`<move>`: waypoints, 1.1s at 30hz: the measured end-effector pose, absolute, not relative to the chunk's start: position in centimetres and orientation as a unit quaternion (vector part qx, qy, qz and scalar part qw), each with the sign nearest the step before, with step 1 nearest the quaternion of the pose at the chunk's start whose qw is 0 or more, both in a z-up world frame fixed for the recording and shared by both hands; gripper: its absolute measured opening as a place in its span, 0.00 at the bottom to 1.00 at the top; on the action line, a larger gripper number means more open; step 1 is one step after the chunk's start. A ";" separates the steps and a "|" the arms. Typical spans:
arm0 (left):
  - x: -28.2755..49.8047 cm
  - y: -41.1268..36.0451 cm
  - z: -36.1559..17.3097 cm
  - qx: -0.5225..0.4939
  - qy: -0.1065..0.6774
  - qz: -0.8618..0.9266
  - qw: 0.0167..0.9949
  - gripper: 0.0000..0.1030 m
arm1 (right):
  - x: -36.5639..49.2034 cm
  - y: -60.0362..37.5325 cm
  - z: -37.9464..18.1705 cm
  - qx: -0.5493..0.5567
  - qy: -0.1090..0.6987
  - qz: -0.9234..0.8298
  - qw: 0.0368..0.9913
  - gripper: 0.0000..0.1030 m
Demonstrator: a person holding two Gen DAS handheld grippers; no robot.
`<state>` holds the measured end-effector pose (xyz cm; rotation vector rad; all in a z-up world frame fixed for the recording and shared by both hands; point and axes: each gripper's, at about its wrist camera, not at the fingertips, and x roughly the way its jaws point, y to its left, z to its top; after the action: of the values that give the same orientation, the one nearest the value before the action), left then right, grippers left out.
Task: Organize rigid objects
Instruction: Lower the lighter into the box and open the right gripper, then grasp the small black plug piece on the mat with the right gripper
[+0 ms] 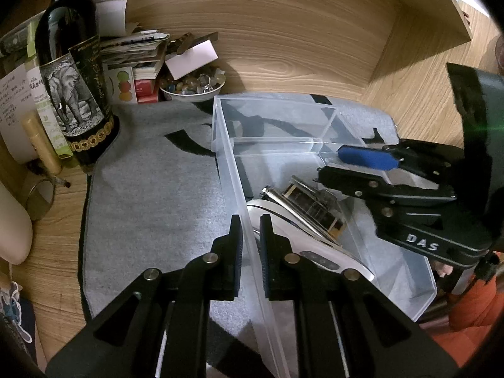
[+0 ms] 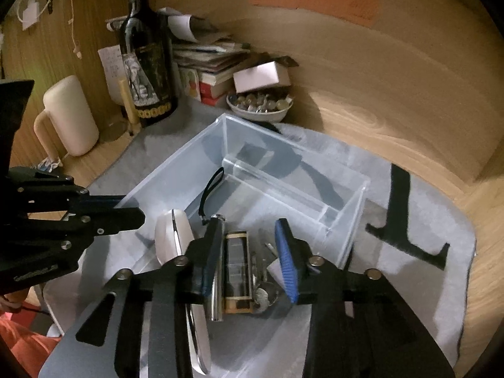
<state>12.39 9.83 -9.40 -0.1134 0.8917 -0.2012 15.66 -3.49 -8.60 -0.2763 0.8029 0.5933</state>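
Between left tool (image 1: 251,226) tips: clear bin (image 1: 225,157) wall, pinched. Right tool (image 2: 249,230) spread wide over bin interior, gripping nothing. Beneath its tips: silver lighter (image 2: 237,271), white mouse (image 2: 171,236), metal tube (image 2: 216,267). Beyond: grey mat (image 1: 151,189), wine bottle (image 1: 74,72) on tabletop (image 1: 315,47).

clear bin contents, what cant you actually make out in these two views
- White device: left wrist view, near end hidden behind the left gripper fingers, which pinch the clear bin wall.
- Small metal bits: right wrist view, blurred and partly behind the open right gripper; unidentifiable.
- Glass-and-brass block: both views, what it is stays unclear.
- Wine bottle: top cut off by the frame edge.
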 end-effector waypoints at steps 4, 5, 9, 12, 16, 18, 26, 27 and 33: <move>12.4 9.8 -9.4 -0.056 0.430 -0.098 0.896 0.09 | 15.1 -4.9 -7.3 -0.125 0.364 0.262 0.885 0.45; 12.4 9.8 -9.4 -0.056 0.430 -0.098 0.896 0.09 | 14.9 -5.4 -7.0 -0.121 0.358 0.255 0.890 0.47; 12.4 9.8 -9.4 -0.055 0.430 -0.098 0.896 0.09 | 14.4 -7.7 -5.9 -0.109 0.347 0.224 0.904 0.49; 12.4 9.8 -9.4 -0.054 0.429 -0.099 0.896 0.09 | 14.1 -9.9 -5.5 -0.098 0.346 0.193 0.913 0.53; 12.4 9.8 -9.4 -0.055 0.430 -0.099 0.896 0.09 | 13.8 -12.3 -6.2 -0.087 0.363 0.159 0.914 0.55; 12.3 9.8 -9.4 -0.055 0.429 -0.098 0.896 0.09 | 13.7 -13.0 -7.0 -0.086 0.376 0.148 0.911 0.55; 12.4 9.9 -9.5 -0.058 0.429 -0.099 0.896 0.09 | 13.1 -13.9 -11.3 -0.056 0.438 0.148 0.885 0.55; 12.3 9.8 -9.5 -0.058 0.429 -0.099 0.896 0.09 | 13.0 -13.9 -11.6 -0.055 0.441 0.149 0.883 0.55; 12.3 9.8 -9.5 -0.058 0.429 -0.100 0.896 0.09 | 13.1 -13.5 -13.8 -0.050 0.473 0.146 0.868 0.55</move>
<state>12.29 9.77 -9.52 -0.1199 0.8901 -0.2066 13.08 -13.55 -13.81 -0.1045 0.9894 0.3046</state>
